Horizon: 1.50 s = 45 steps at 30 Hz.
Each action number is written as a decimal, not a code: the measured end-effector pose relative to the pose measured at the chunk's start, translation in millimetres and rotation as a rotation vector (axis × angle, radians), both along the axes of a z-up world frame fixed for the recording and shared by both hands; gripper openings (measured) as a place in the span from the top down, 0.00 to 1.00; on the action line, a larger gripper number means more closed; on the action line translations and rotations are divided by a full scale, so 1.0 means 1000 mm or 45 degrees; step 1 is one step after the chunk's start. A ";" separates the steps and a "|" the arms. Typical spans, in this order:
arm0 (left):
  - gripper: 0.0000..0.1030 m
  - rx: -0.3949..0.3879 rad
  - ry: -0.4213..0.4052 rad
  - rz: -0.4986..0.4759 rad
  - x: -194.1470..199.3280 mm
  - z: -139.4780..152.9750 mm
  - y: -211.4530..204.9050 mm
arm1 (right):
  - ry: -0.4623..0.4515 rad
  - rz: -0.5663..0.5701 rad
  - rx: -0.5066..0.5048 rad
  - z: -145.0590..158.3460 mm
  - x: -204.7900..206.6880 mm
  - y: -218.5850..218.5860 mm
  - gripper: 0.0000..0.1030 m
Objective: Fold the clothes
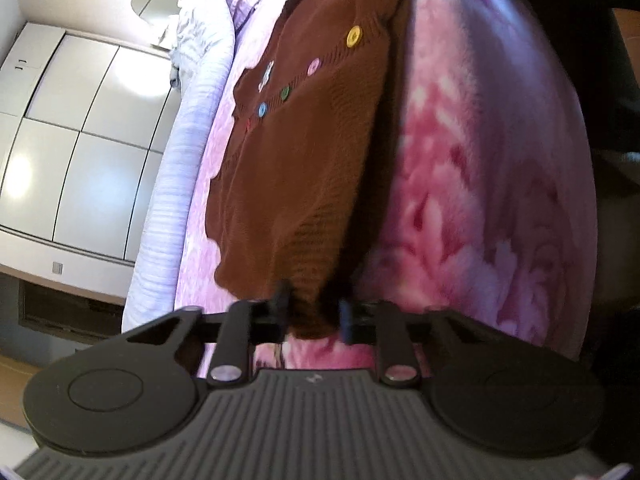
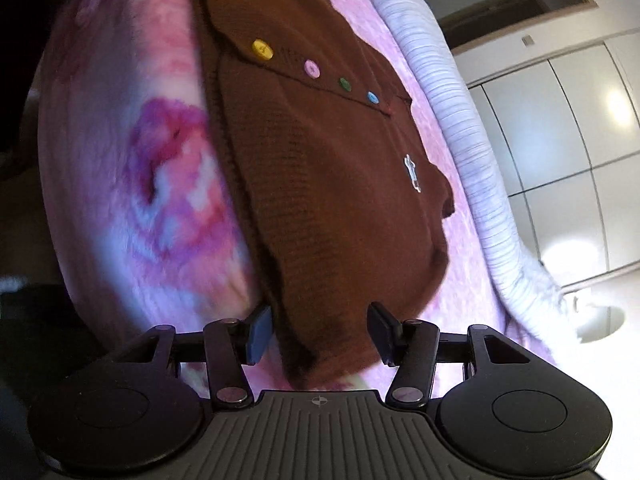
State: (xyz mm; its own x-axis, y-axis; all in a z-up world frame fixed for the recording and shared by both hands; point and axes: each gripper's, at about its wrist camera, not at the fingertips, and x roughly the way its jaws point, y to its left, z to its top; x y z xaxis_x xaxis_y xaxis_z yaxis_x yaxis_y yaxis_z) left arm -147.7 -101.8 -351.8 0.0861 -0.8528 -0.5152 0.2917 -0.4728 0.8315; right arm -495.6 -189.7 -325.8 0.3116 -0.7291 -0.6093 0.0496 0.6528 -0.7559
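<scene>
A brown knitted cardigan (image 1: 304, 160) with coloured buttons (image 1: 354, 36) lies spread on a pink flowered blanket (image 1: 480, 200). My left gripper (image 1: 314, 312) sits at the cardigan's near edge, its fingers close together with a fold of the brown knit pinched between the pads. In the right wrist view the same cardigan (image 2: 328, 184) runs away from me, buttons (image 2: 262, 49) at the top. My right gripper (image 2: 322, 332) stands wide over the near corner of the cardigan; the knit lies between the fingers and the pads do not squeeze it.
A pale striped quilt (image 1: 180, 184) borders the blanket on the far side, and it shows again (image 2: 472, 160) in the right wrist view. Beyond it stand white wardrobe doors (image 1: 80, 140). The blanket's near edge drops into a dark area (image 2: 24, 240).
</scene>
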 end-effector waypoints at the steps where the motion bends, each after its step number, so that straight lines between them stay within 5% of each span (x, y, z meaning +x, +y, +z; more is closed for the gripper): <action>1: 0.87 0.014 0.044 0.022 0.003 0.003 -0.001 | 0.018 0.002 -0.014 -0.001 -0.002 0.001 0.48; 6: 0.89 0.019 0.127 0.044 0.004 0.010 -0.001 | -0.017 -0.029 -0.015 -0.005 -0.008 -0.001 0.50; 7: 0.89 0.019 0.128 0.041 0.003 0.010 -0.002 | -0.023 -0.026 -0.018 -0.005 -0.006 -0.001 0.63; 8: 0.89 0.022 0.135 0.040 0.003 0.012 -0.004 | -0.029 -0.020 -0.012 -0.005 -0.003 -0.003 0.87; 9: 0.90 0.019 0.146 0.043 0.005 0.017 -0.003 | -0.041 -0.039 -0.009 -0.005 -0.002 -0.007 0.97; 16: 0.90 0.049 0.239 0.022 0.009 0.042 0.009 | -0.137 -0.124 0.000 0.034 -0.028 -0.008 0.97; 19: 0.90 0.135 0.215 0.005 0.002 0.017 0.014 | -0.127 -0.161 0.061 0.021 -0.036 0.001 0.97; 24: 0.84 0.126 0.241 0.059 0.007 0.011 0.016 | -0.086 -0.172 0.058 0.003 -0.031 0.003 0.97; 30: 0.83 0.108 0.352 0.224 0.030 0.026 0.030 | -0.199 -0.305 0.052 0.027 -0.035 0.007 0.83; 35: 0.80 0.049 0.580 0.413 0.049 0.051 0.036 | -0.425 -0.457 0.130 0.057 -0.032 0.022 0.45; 41: 0.62 0.038 0.863 0.601 0.057 0.076 0.017 | -0.788 -0.633 0.384 0.095 -0.021 0.021 0.35; 45: 0.47 0.043 0.990 0.675 0.050 0.084 0.004 | -0.874 -0.705 0.525 0.104 -0.012 0.014 0.32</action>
